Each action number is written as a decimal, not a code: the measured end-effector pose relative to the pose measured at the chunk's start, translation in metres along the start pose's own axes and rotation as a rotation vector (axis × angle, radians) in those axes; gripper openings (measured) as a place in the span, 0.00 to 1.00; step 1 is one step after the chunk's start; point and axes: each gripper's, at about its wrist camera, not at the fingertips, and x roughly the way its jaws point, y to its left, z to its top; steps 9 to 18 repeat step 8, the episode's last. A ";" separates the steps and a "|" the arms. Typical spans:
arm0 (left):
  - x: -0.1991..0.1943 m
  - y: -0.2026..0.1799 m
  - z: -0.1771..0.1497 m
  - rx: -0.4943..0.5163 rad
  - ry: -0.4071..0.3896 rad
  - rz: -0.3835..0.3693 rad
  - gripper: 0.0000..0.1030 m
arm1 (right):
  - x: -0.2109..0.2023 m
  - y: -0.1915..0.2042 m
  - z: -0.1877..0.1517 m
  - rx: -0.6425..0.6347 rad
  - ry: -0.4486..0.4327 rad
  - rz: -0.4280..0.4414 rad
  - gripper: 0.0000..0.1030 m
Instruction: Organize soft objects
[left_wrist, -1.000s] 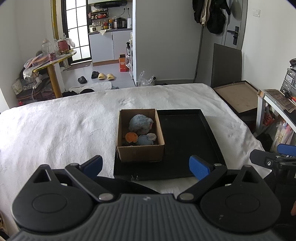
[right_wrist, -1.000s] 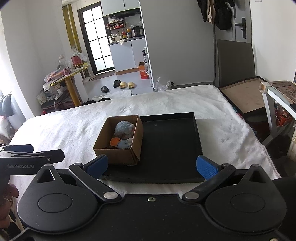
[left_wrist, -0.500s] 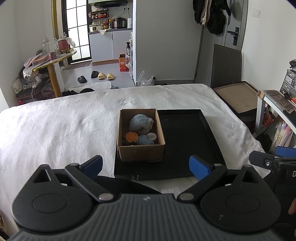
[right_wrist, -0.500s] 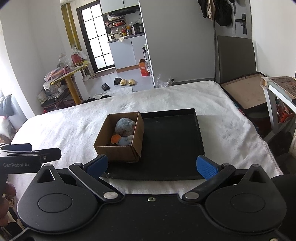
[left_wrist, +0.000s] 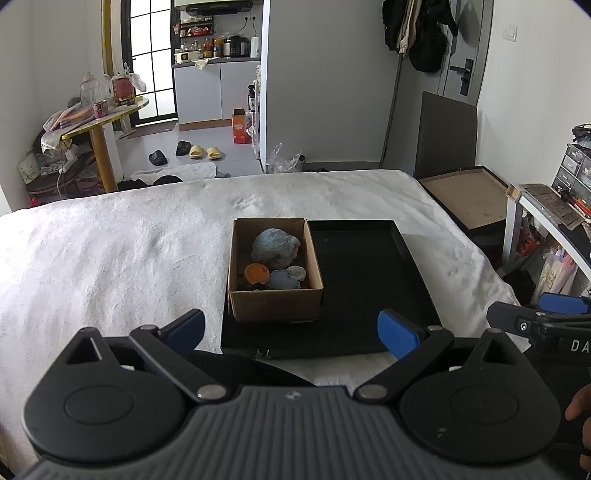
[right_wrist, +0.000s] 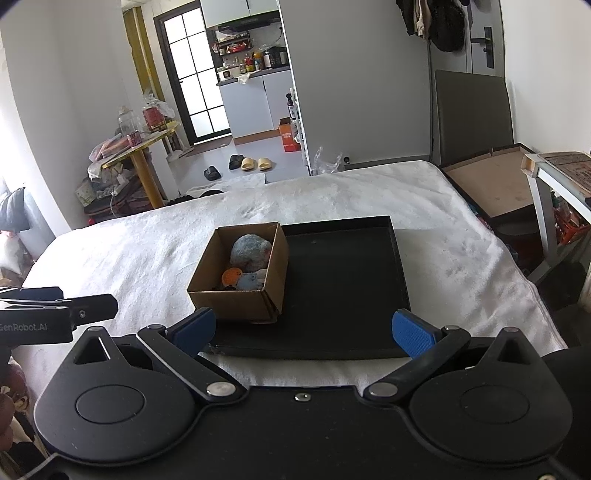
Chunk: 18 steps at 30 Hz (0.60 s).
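A small cardboard box (left_wrist: 275, 304) (right_wrist: 236, 301) stands in the left part of a black tray (left_wrist: 369, 280) (right_wrist: 343, 273) on a white-covered bed. Inside the box lie a grey-blue fuzzy lump (left_wrist: 275, 246) (right_wrist: 250, 249), an orange ball (left_wrist: 255, 273) (right_wrist: 232, 276) and a small blue soft toy (left_wrist: 284, 279) (right_wrist: 248, 282). My left gripper (left_wrist: 291, 332) is open, hovering short of the tray's near edge with nothing between its fingers. My right gripper (right_wrist: 303, 328) is open too, also empty, just before the tray.
The white bed cover (left_wrist: 110, 251) spreads wide to the left and beyond the tray. A white side table (left_wrist: 546, 210) with clutter and a brown board (left_wrist: 469, 199) stand at the right. A person's hand (left_wrist: 580, 410) shows at the right edge.
Both grippers have drifted slightly; the box and tray sit a little higher in the right wrist view. Nothing was grasped or released.
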 end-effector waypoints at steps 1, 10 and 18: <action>0.000 0.000 0.000 0.000 0.001 -0.002 0.96 | 0.000 -0.001 0.000 -0.001 0.001 0.002 1.00; 0.005 0.002 0.000 -0.019 0.010 -0.018 0.96 | 0.002 -0.004 0.001 0.023 -0.009 -0.003 1.00; 0.005 0.002 0.000 -0.019 0.010 -0.018 0.96 | 0.002 -0.004 0.001 0.023 -0.009 -0.003 1.00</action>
